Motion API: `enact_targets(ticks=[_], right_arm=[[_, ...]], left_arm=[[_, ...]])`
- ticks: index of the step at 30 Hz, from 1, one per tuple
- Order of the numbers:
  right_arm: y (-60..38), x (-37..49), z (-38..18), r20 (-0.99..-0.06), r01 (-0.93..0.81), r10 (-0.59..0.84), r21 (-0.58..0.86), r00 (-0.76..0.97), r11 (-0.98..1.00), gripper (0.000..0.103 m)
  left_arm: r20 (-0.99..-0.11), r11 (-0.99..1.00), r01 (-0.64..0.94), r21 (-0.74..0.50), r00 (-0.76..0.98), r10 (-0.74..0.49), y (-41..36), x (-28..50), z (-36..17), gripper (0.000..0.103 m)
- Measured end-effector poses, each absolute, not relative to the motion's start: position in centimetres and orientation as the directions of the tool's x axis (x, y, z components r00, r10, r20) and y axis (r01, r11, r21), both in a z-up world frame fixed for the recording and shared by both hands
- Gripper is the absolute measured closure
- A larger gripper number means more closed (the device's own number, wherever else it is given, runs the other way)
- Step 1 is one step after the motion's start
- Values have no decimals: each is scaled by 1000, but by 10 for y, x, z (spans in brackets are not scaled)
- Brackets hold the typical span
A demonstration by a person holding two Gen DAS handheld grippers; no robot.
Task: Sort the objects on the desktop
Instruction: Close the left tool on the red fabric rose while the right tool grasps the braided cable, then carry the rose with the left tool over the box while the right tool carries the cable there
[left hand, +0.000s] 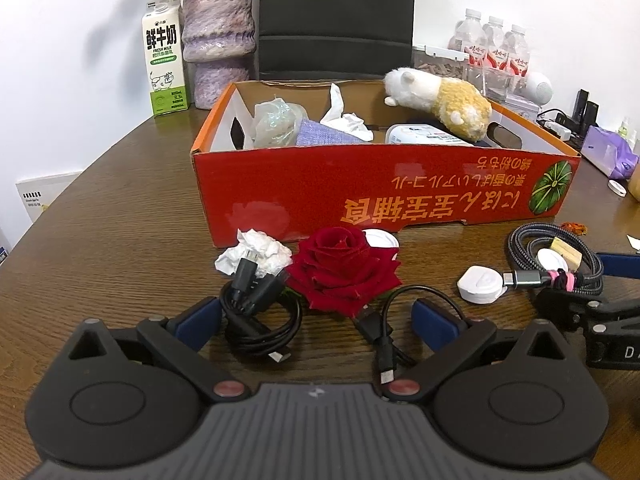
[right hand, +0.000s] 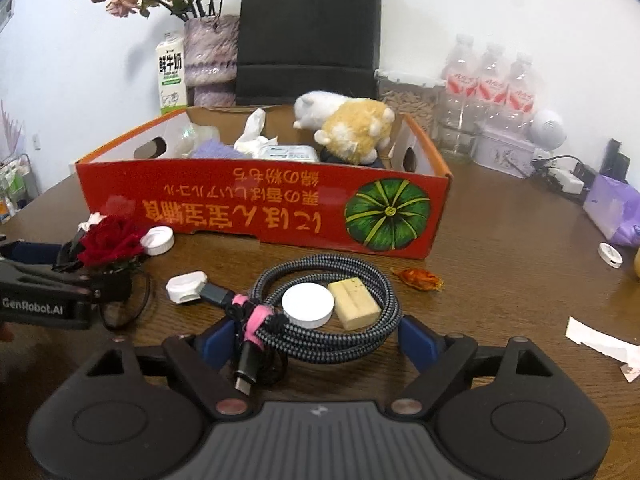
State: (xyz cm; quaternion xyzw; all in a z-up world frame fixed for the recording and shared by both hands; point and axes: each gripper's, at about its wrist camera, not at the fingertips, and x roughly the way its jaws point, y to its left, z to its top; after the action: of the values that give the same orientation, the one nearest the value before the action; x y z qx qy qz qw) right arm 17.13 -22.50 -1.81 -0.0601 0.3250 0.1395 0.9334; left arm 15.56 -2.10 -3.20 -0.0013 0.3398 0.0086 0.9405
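Braided cable (right hand: 328, 312); plush toy (right hand: 348, 128) in box (right hand: 256, 208)

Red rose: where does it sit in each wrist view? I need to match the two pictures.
Left wrist: red rose at centre, just ahead of the open left gripper.
Right wrist: red rose at the left edge, beside a white cap.
Shared landmark: the red cardboard box behind it.
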Motion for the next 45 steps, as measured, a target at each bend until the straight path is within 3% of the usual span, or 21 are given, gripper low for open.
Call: enact_targets(ticks=[4, 7, 16, 19, 24, 33, 35, 38, 39, 45], right_arm=[[-219, 179, -17, -636, -327, 211, -70, 742, 942, 3], [-217, 186, -16, -645, -362, 220, -95, 732, 927, 0], [-219, 208, -15, -670, -395, 252, -67, 698, 916, 0], [-222, 206, -16, -656, -381, 263, -41, 707, 923, 12], [-222, 198, -17, -634, -368, 257, -47, 730, 929, 13], [-224, 184, -13, -592, -337, 251, -37, 766, 941, 13], [-225, 184, -12, -586, -330, 249, -33, 771, 944, 13], [-226, 182, -10, -575, -320, 246, -30, 780, 947, 14], [-226, 181, -9, -573, -318, 245, -29, 782, 948, 14], [-228, 177, -5, -550, -305, 242, -26, 799, 952, 14]], left_arm=[[-639, 1000, -13, 2, 769, 11, -20, 155, -32, 0], [-639, 1000, -8, 3, 769, 8, -20, 155, -32, 0], [-637, 1000, -1, -5, 770, -3, -18, 154, -32, 0], [-634, 1000, 0, -8, 773, -5, -18, 154, -31, 0], [-623, 999, 0, -34, 782, -21, -13, 152, -26, 12], [-563, 1000, 28, 11, 826, -17, -24, 153, -10, 12], [-565, 999, 42, 10, 824, -29, -27, 158, -10, 20], [-577, 997, 70, 15, 816, -48, -31, 166, -11, 38], [-585, 997, 75, 12, 809, -54, -32, 169, -12, 50], [-566, 995, 96, -15, 819, -88, -30, 165, -9, 71]])
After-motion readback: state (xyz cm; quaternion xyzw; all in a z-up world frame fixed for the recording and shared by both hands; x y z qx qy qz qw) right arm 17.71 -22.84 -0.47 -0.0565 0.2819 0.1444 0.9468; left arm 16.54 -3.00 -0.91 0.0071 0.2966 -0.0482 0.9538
